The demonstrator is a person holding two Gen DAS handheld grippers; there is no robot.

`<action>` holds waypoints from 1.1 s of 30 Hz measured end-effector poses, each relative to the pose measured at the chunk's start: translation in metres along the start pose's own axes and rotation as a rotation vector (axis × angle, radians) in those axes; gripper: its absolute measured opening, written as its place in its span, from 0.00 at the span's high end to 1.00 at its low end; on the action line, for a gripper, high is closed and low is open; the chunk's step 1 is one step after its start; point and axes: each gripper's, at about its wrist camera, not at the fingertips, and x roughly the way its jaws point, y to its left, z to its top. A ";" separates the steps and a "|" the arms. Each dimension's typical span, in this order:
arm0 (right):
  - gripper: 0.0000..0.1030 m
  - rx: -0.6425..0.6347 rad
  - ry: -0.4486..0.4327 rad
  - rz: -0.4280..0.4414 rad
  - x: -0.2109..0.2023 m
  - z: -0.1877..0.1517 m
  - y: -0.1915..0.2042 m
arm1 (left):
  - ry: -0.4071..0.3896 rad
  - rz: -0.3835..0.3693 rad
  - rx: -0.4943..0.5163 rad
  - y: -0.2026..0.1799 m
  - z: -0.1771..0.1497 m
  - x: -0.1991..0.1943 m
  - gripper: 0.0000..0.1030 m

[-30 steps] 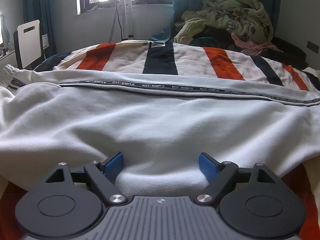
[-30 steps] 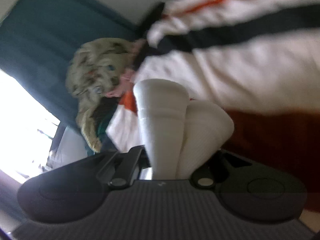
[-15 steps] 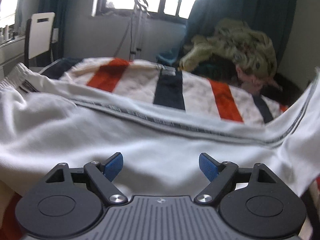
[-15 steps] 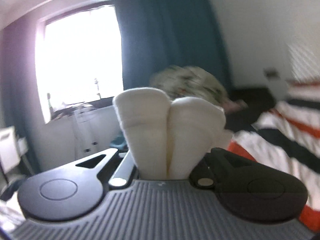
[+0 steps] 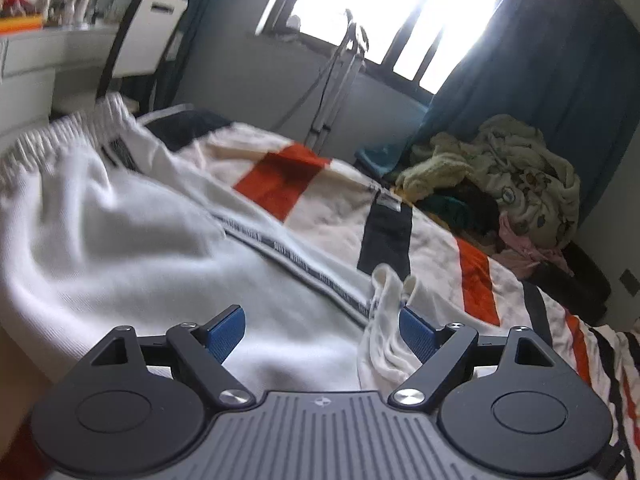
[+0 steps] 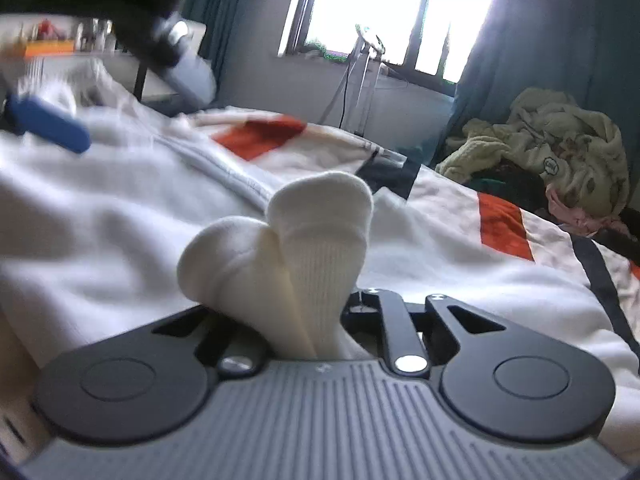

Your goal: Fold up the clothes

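Cuffs (image 6: 304, 256) (white trousers (image 5: 160, 248)) pinched between right gripper (image 6: 308, 332) jaws.

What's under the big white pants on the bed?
Under the white pants lies a striped blanket, cream with orange and dark bands. It shows beyond the pants; the part beneath them is covered, so anything else there is hidden. The right gripper pinches their cuffs.

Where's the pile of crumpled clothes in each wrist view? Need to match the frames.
Left wrist: clothes pile at right of centre, at the bed's far end, below the blue curtain.
Right wrist: same pile at the right edge, upper half, beyond the striped bedspread.
Shared landmark: the bright window, left of the pile in both.
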 end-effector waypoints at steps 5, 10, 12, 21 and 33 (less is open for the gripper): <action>0.49 0.133 0.105 0.164 -0.001 0.025 -0.020 | 0.058 -0.090 -0.041 0.002 -0.004 0.013 0.17; 0.26 0.144 0.176 0.331 -0.044 0.033 -0.036 | 0.119 -0.175 -0.046 -0.003 -0.013 0.019 0.17; 0.26 0.139 0.179 0.355 -0.070 0.029 -0.040 | 0.133 -0.186 -0.034 -0.008 -0.018 0.021 0.17; 0.26 0.325 0.138 0.092 -0.116 0.016 -0.122 | 0.180 -0.183 0.016 -0.027 -0.042 0.043 0.20; 0.25 0.557 0.240 -0.079 -0.068 -0.030 -0.177 | 0.142 -0.108 0.194 -0.050 -0.060 0.045 0.81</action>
